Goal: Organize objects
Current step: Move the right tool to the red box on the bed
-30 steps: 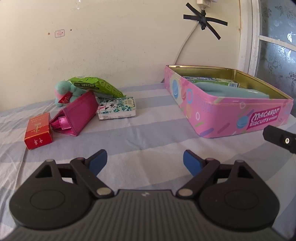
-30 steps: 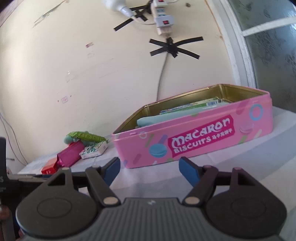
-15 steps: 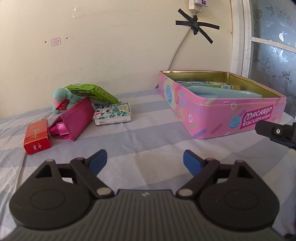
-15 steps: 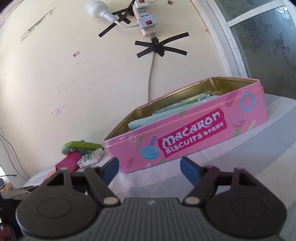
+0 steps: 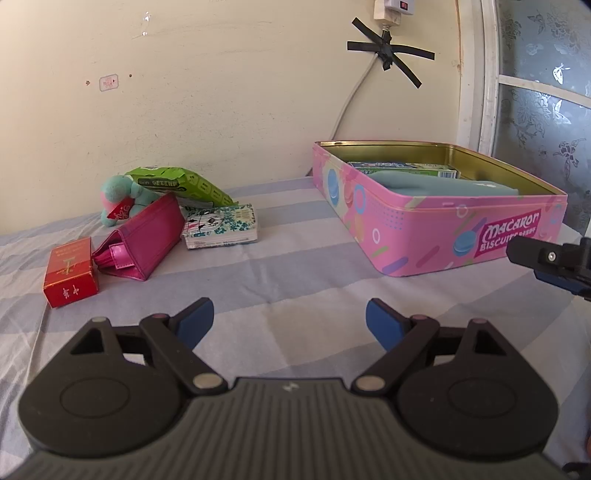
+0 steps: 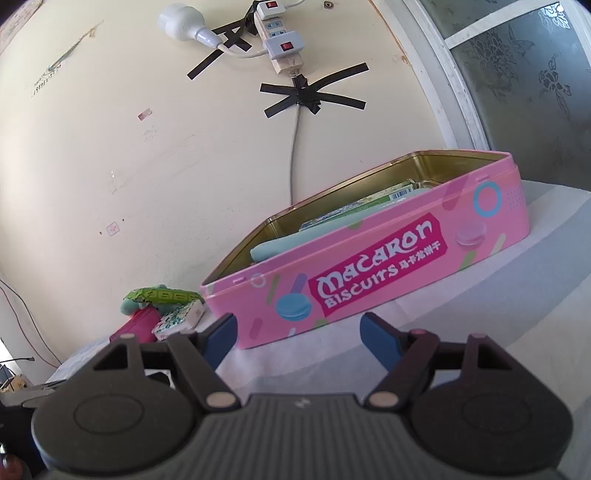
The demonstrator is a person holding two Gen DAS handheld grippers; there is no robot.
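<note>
A pink Macaron biscuit tin (image 5: 436, 229) stands open at the right on the striped cloth, also in the right wrist view (image 6: 369, 280). A teal flat item (image 5: 436, 184) and a green box (image 5: 399, 168) lie inside it. At the left lie a red box (image 5: 70, 271), a magenta pouch (image 5: 144, 236), a patterned tissue pack (image 5: 219, 225), a green packet (image 5: 177, 184) and a teal plush toy (image 5: 118, 195). My left gripper (image 5: 290, 325) is open and empty above the cloth. My right gripper (image 6: 299, 332) is open and empty, just before the tin's front wall.
A wall stands right behind the objects, with a taped cable (image 5: 354, 96) and a power strip (image 6: 277, 33). A frosted window (image 5: 543, 110) lies to the right. The right gripper's finger (image 5: 546, 258) shows at the right edge of the left wrist view.
Both grippers have pulled back and tilted up a little, so the objects sit lower in view. Both stay open. Nothing on the cloth has moved.
</note>
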